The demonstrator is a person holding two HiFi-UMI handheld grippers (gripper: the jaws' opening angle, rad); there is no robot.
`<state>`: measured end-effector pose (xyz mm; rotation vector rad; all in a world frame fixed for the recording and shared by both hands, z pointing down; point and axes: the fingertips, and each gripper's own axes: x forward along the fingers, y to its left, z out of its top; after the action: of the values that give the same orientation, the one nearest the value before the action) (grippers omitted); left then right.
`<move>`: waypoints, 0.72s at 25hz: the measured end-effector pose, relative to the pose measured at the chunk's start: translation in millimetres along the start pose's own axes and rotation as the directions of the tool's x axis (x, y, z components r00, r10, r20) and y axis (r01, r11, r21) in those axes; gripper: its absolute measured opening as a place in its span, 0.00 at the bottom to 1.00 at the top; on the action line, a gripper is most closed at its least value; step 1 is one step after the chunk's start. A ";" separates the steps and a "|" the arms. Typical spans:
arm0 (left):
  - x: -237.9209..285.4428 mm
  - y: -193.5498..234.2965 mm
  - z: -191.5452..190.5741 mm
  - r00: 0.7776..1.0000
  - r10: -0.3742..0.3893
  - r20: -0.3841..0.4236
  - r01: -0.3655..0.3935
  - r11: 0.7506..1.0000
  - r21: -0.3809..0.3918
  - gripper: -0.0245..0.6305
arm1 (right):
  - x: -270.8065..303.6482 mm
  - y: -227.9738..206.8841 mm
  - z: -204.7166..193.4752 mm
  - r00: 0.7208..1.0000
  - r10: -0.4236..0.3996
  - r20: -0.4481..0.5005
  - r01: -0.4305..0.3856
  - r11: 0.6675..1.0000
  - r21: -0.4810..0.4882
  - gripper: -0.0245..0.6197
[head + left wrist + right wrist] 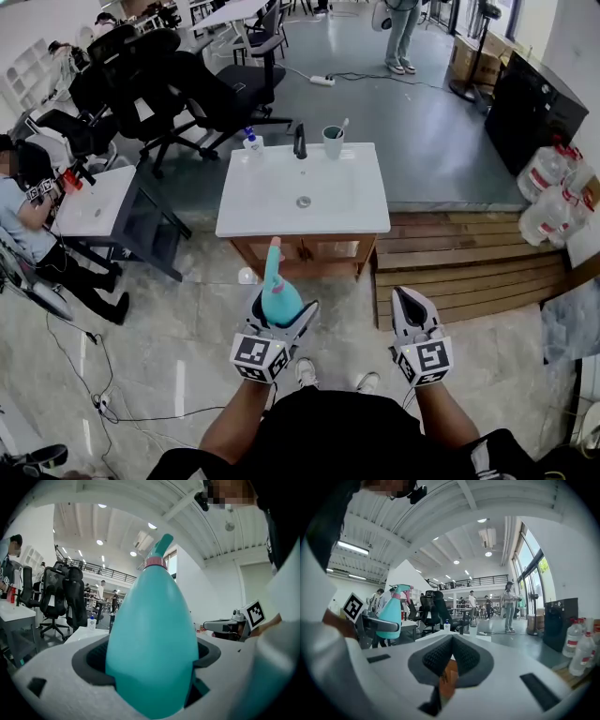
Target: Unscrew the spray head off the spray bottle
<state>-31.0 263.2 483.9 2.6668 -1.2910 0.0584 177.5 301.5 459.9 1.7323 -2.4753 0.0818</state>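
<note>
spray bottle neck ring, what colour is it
Pink ring on the teal egg-shaped plastic spray bottle; it shows best in the left gripper view.

Holds the spray bottle (279, 302) upright between the jaws of the left gripper (281, 311), spray head (273, 258) on top, with the right gripper (409, 298) off to its right, well apart. Faces a washbasin (272, 202) beyond both, with a faucet (300, 142) at its back edge, a cup (333, 142) just right of that and a small bottle (252, 142) at the back left corner. Has a small table (94, 202) left of the washbasin, office chairs (187, 89) behind, a wooden platform (459, 248) to the right and water jugs (553, 192) at the far right.
</note>
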 end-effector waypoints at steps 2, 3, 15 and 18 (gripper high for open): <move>1.6 2.9 6.0 0.999 -0.026 0.021 0.025 1.000 0.014 0.76 | 6.7 5.1 4.2 1.000 -0.003 0.019 0.003 1.000 -0.008 0.05; 3.0 3.9 9.5 0.999 -0.038 0.035 0.037 0.999 0.026 0.76 | 11.3 9.3 6.2 1.000 0.003 0.028 -0.003 1.000 -0.004 0.05; 13.3 39.5 43.2 0.988 -0.134 0.077 0.124 0.984 0.131 0.75 | 59.7 45.6 21.6 0.997 -0.048 0.063 0.047 0.999 0.011 0.05; 15.2 50.4 44.8 0.987 -0.141 0.073 0.131 0.983 0.127 0.75 | 67.2 45.3 23.3 0.996 -0.064 0.064 0.062 0.998 0.025 0.05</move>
<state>-62.9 212.9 448.8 2.8826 -1.1581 0.0101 110.7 251.7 446.5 1.8493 -2.4714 0.0498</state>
